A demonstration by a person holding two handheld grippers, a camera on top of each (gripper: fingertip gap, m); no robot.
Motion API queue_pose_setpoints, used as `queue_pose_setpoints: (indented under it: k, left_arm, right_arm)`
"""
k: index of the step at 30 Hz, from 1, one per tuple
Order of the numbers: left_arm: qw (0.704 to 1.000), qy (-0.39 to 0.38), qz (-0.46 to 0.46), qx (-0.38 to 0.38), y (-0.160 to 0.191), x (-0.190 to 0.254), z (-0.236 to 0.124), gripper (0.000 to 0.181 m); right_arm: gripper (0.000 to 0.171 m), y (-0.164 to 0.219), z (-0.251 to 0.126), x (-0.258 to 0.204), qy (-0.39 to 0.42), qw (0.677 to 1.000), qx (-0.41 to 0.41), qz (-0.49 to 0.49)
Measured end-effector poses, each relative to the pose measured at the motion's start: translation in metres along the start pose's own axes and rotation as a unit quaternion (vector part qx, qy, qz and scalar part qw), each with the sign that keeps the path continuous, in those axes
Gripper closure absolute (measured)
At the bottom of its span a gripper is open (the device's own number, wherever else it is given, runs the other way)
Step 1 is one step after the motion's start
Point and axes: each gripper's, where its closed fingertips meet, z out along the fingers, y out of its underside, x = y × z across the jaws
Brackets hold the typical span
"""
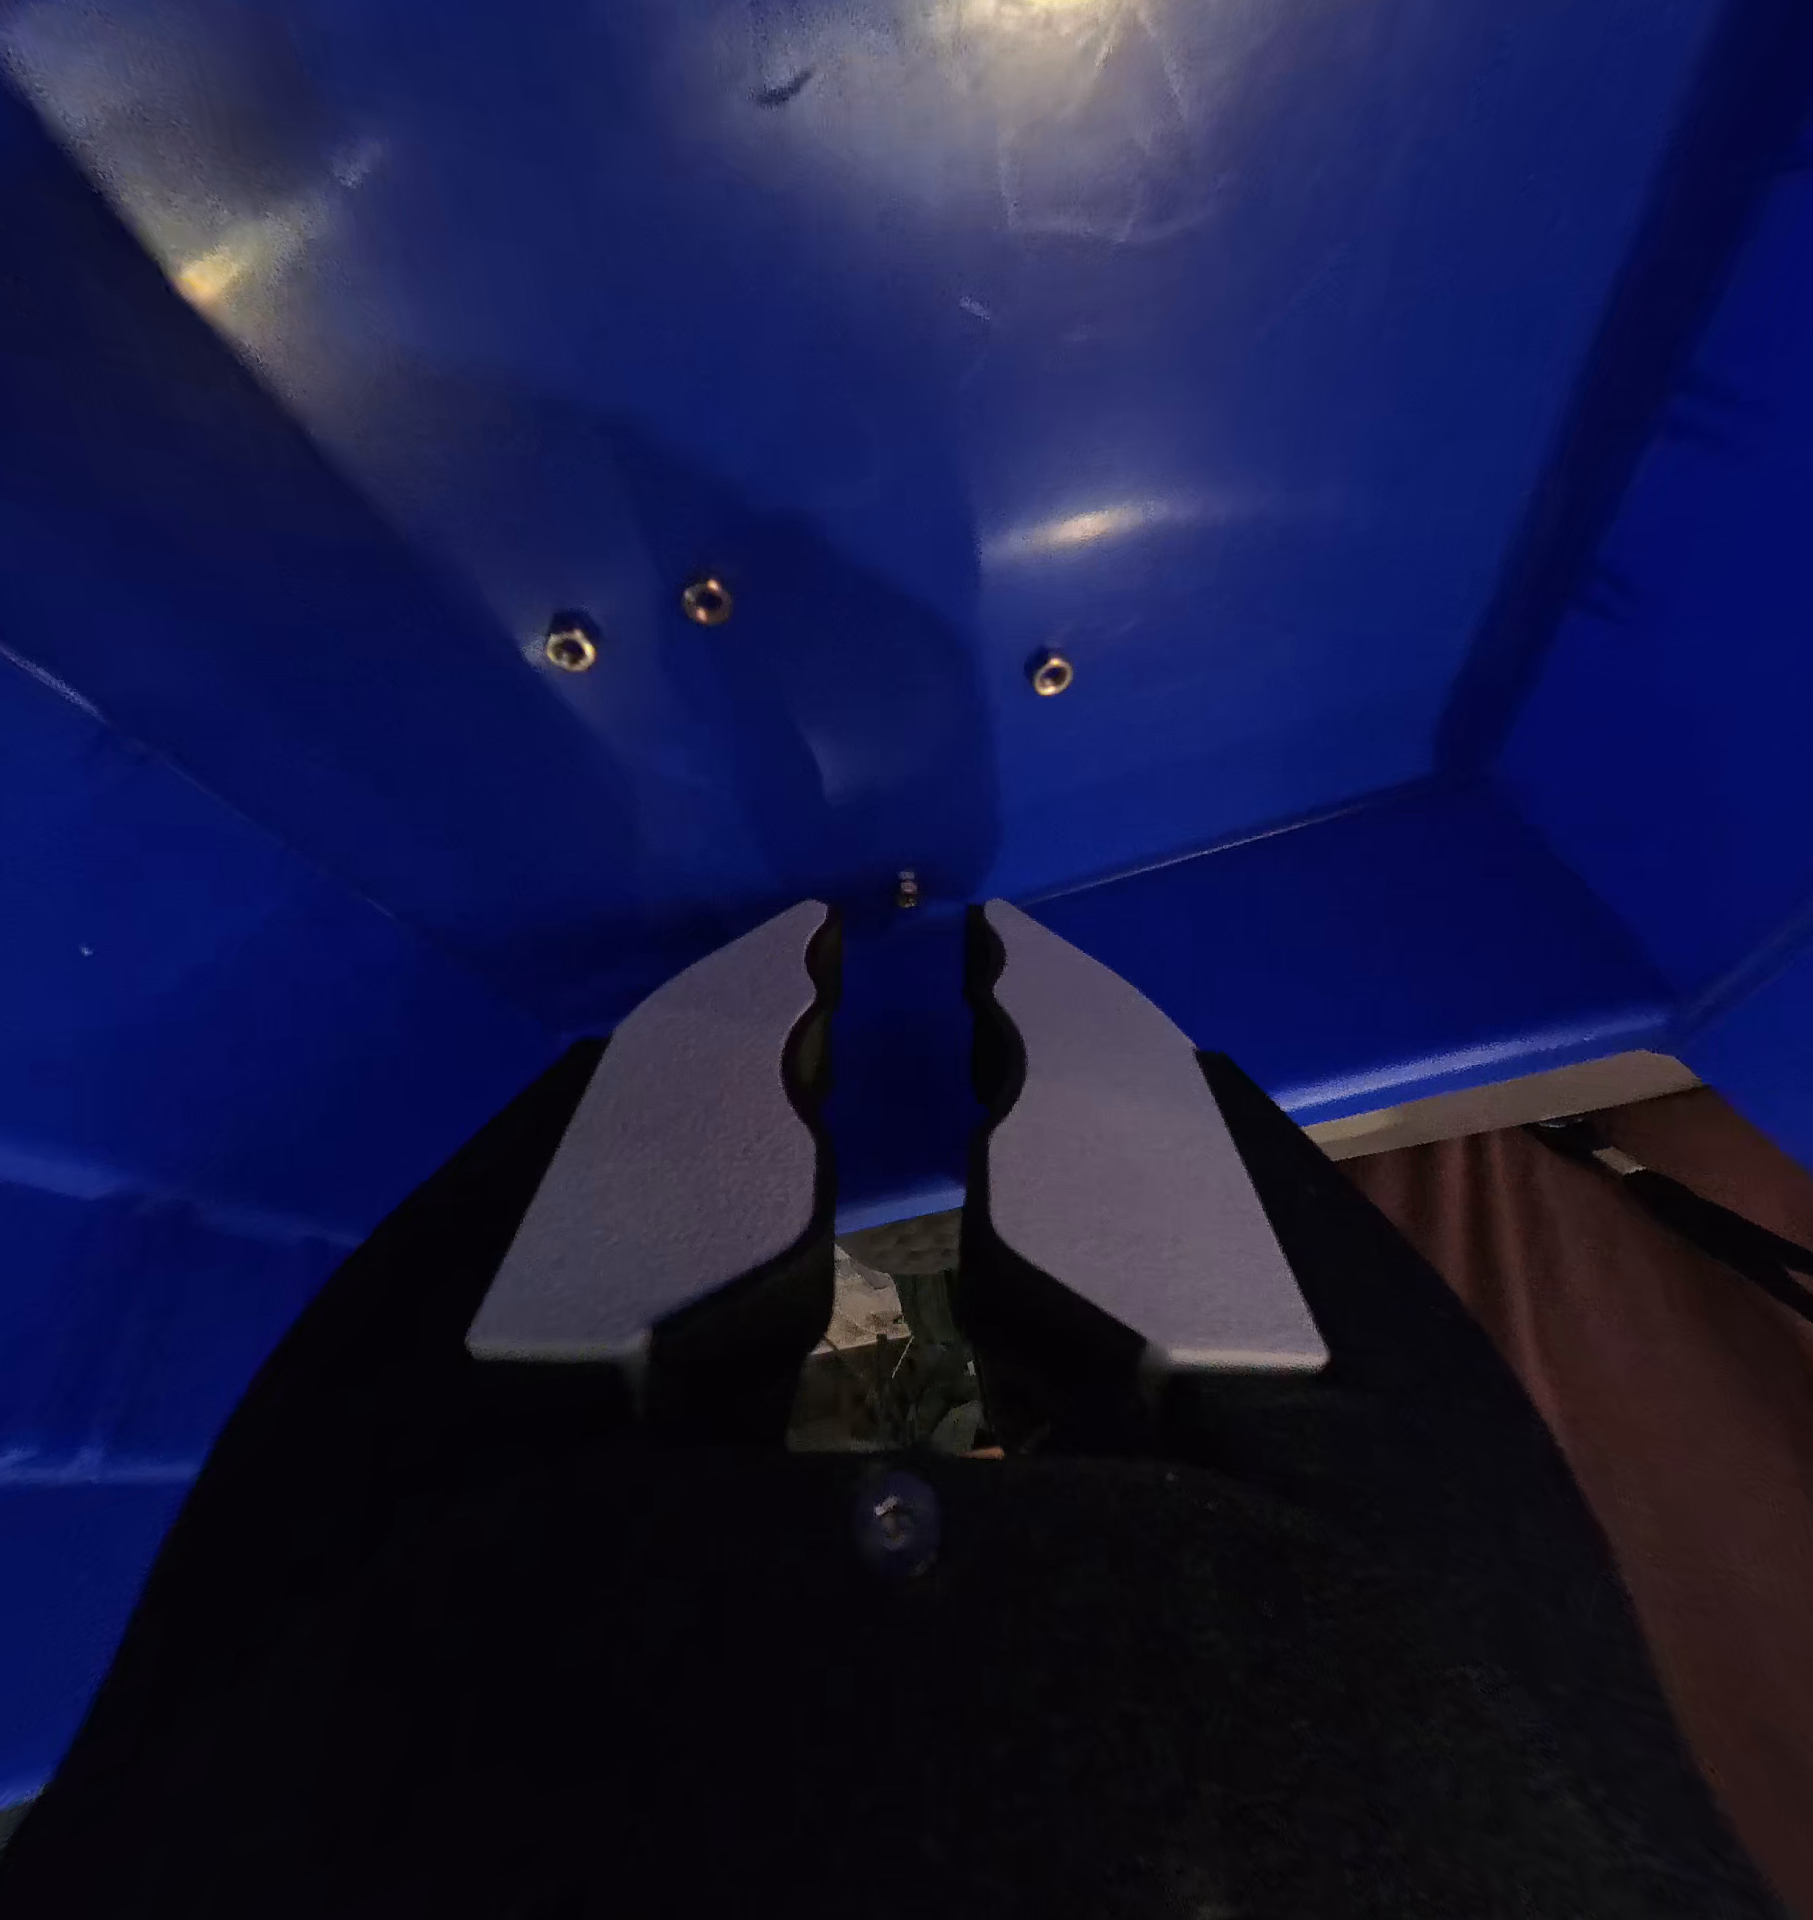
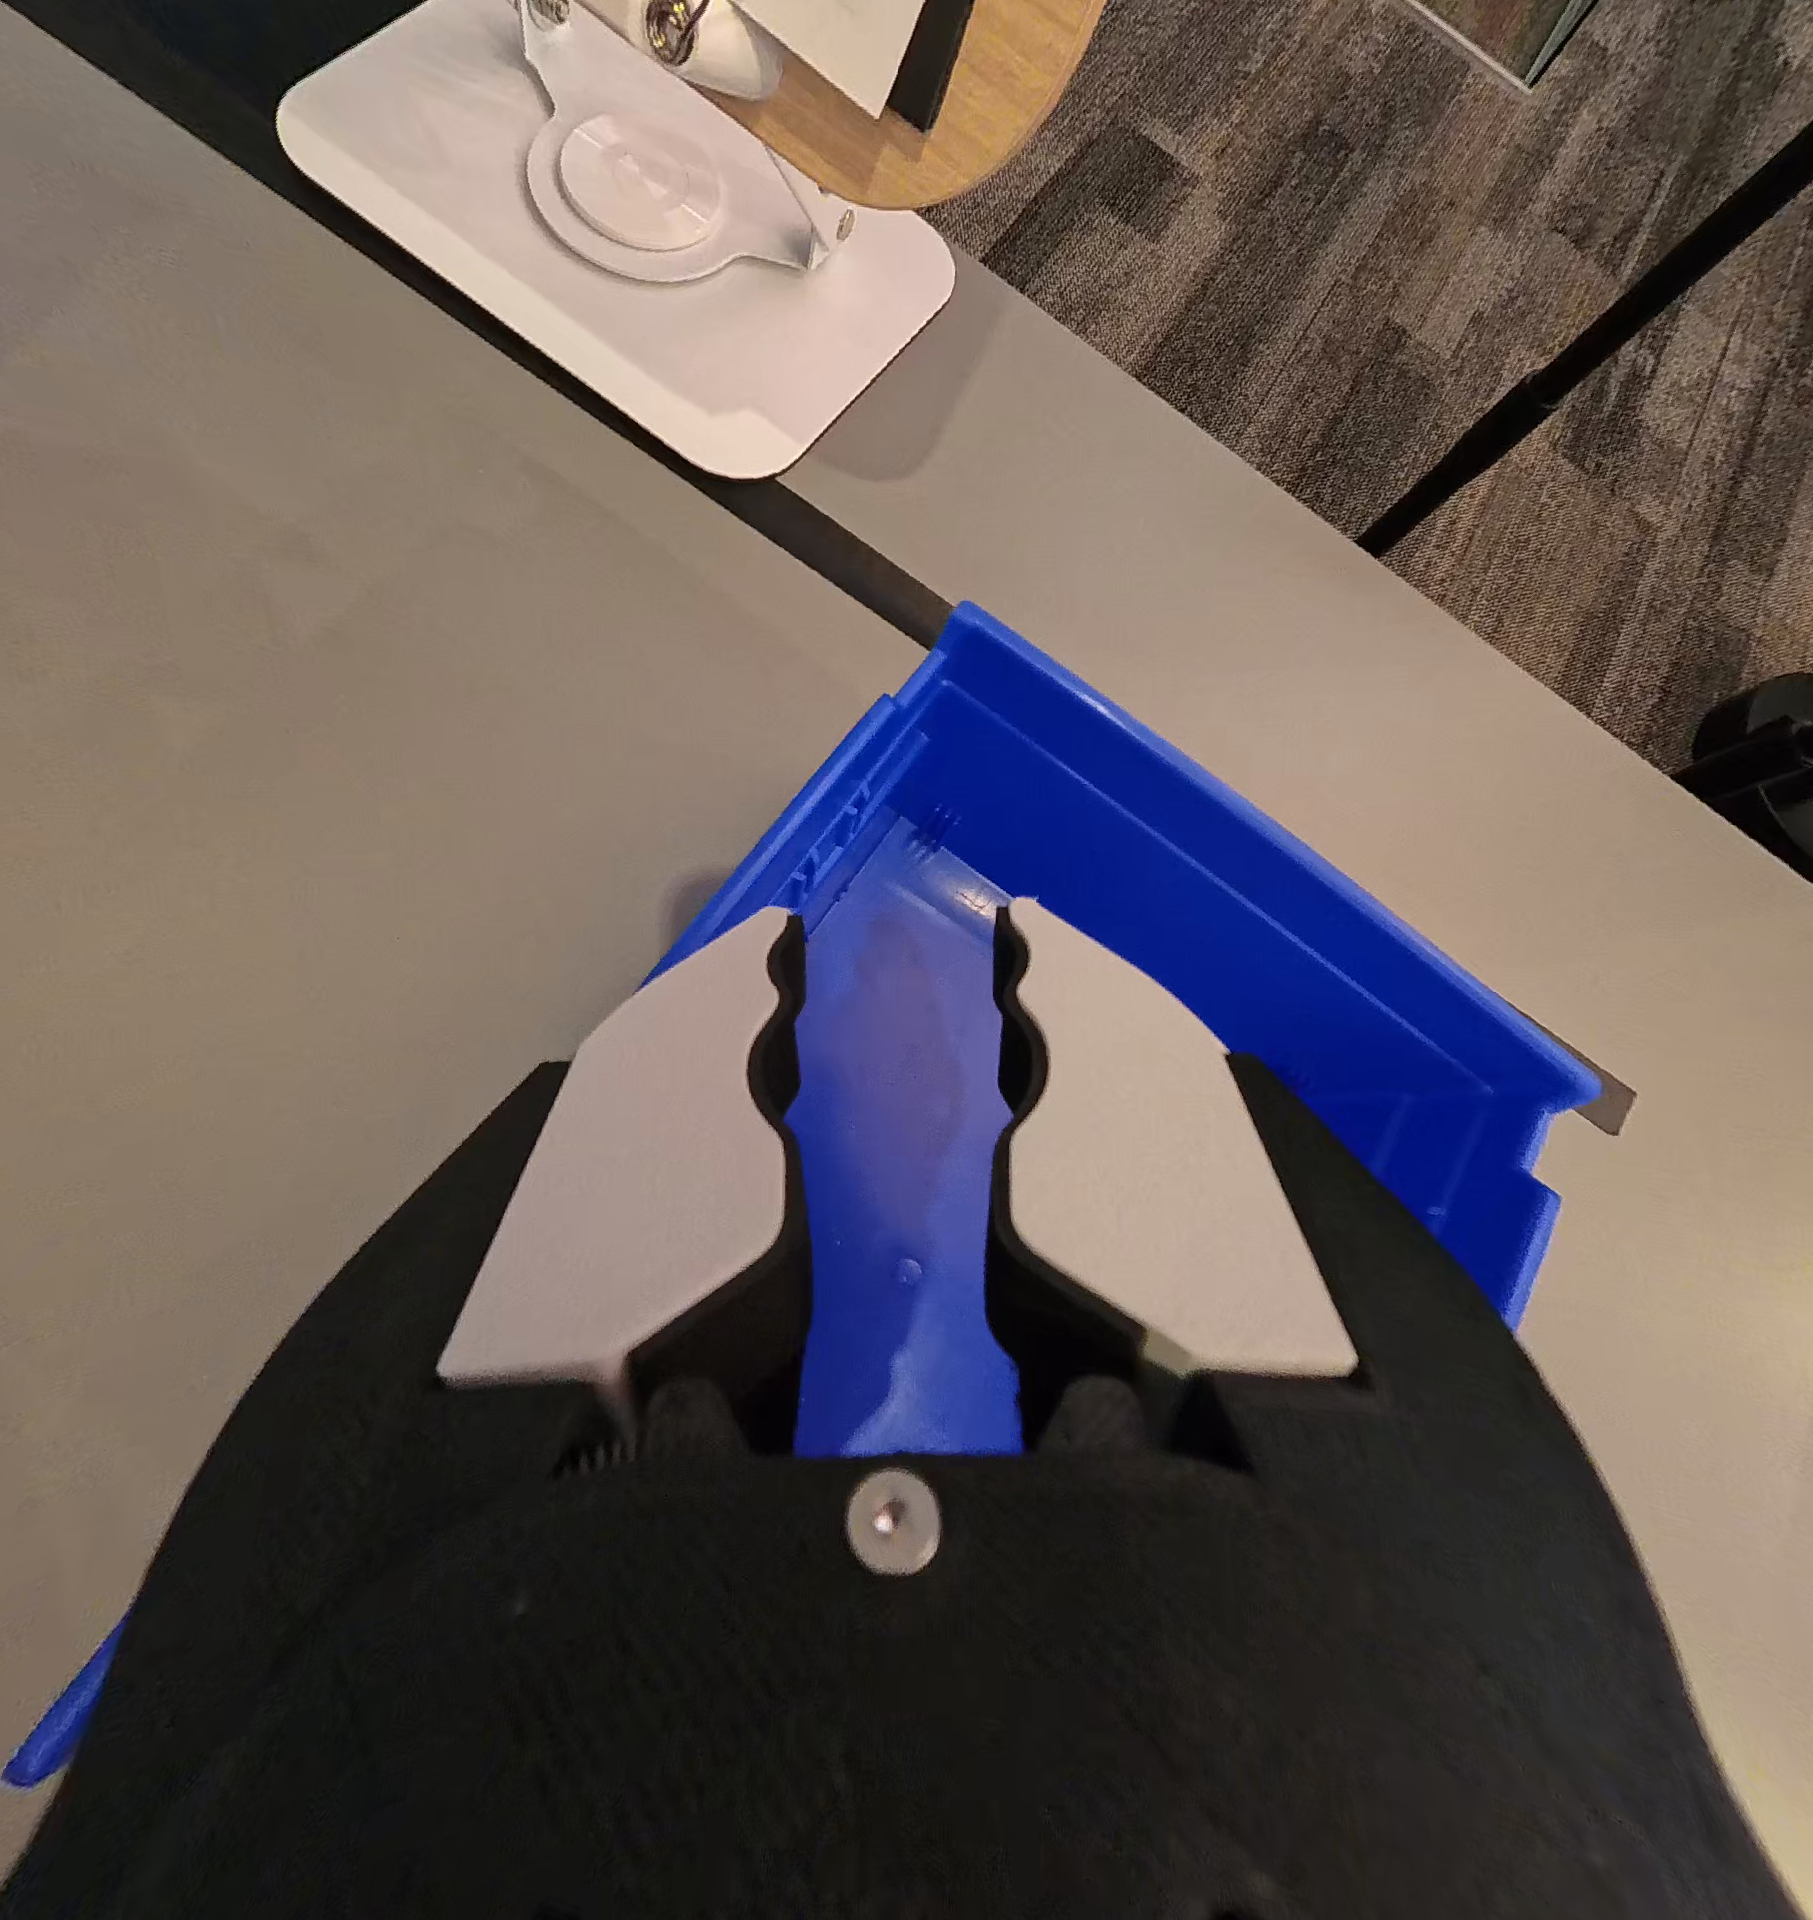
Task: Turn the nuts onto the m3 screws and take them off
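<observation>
left tool (image 1: 900, 914): jaws slightly apart, empty, inside blue bin (image 1: 1193, 416), tips at the near wall seam
right tool (image 2: 897, 920): jaws parted, holding nothing, above bin corner (image 2: 1141, 831) on counter (image 2: 310, 727)
nuts (image 1: 570, 646): three flat on bin floor, holes facing up; fourth small piece (image 1: 908, 888) at seam, kind and axis unclear
screws: none visible
risk: tiny nut likely slips or skids along smooth floor if pinched off-centre

Looks like an office or lab workspace to me. I note a plain grey desk (image 2: 310, 727), a white stand base (image 2: 611, 270) at its far edge, and grey patterned carpet tiles (image 2: 1349, 260) on the floor beyond.
</observation>
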Motion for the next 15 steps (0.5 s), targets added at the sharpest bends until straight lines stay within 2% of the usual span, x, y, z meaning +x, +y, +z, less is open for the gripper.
queue_pose_setpoints:
  k: [4,10,15]
  left_arm:
    - [1.0,-0.019,0.002,-0.008,-0.0007,0.0035,0.0002,0.154]
    - [0.999,-0.045,0.001,-0.007,-0.0034,-0.0013,0.0001,0.166]
    - [0.999,-0.048,-0.005,-0.007,-0.0037,-0.0024,0.0003,0.168]
  right_arm:
    - [0.135,0.0018,0.0013,-0.0005,0.001,1.0,-0.007,-0.003]
    - [0.135,0.0041,0.0033,-0.0011,0.001,1.0,-0.015,-0.007]
    - [0.135,0.0039,0.0016,0.0004,0.003,1.0,-0.015,-0.006]
